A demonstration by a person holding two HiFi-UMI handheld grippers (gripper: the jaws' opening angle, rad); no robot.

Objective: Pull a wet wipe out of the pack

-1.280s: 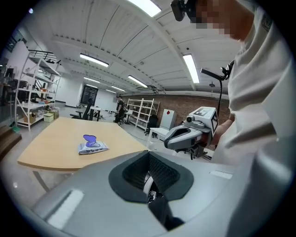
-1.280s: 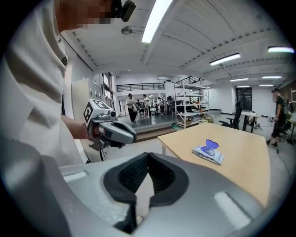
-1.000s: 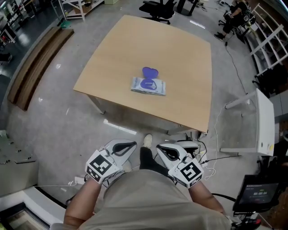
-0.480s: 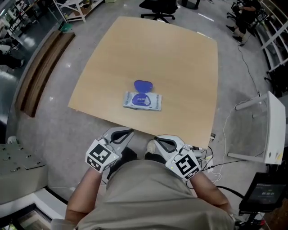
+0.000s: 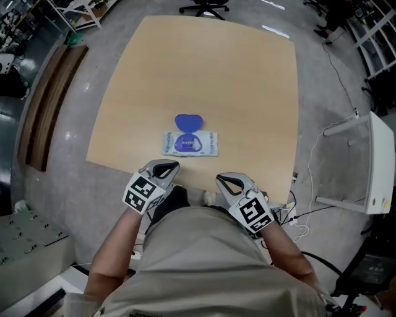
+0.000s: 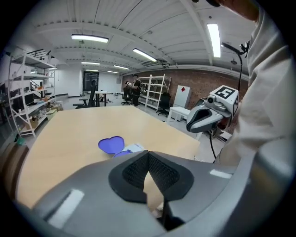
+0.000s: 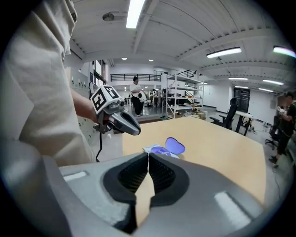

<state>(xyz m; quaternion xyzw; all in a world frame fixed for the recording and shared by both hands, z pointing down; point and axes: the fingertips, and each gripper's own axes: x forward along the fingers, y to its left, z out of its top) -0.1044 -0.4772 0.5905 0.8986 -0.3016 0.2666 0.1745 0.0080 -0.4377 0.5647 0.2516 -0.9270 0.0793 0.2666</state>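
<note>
The wet wipe pack (image 5: 190, 143) lies flat near the front edge of the wooden table (image 5: 247, 93), its blue heart-shaped lid (image 5: 189, 122) flipped open toward the far side. My left gripper (image 5: 162, 165) is held just over the table's near edge, a little in front and left of the pack, jaws shut and empty. To the pack's front right, my right gripper (image 5: 230, 180) is likewise shut on nothing. The left gripper view shows the lid (image 6: 111, 144) and pack (image 6: 133, 148) beyond the closed jaws (image 6: 148, 153). In the right gripper view the pack (image 7: 156, 149) lies ahead of the gripper (image 7: 148, 154).
An office chair (image 5: 203, 8) stands at the table's far side. A white unit (image 5: 378, 167) and floor cables (image 5: 300, 218) are on the right. Wooden planks (image 5: 43, 105) lie on the floor at left. Shelving and people stand far off in the hall.
The person has stepped up to the table. Both grippers, still shut, have moved forward from over the floor to the table's near edge, closer to the pack.
</note>
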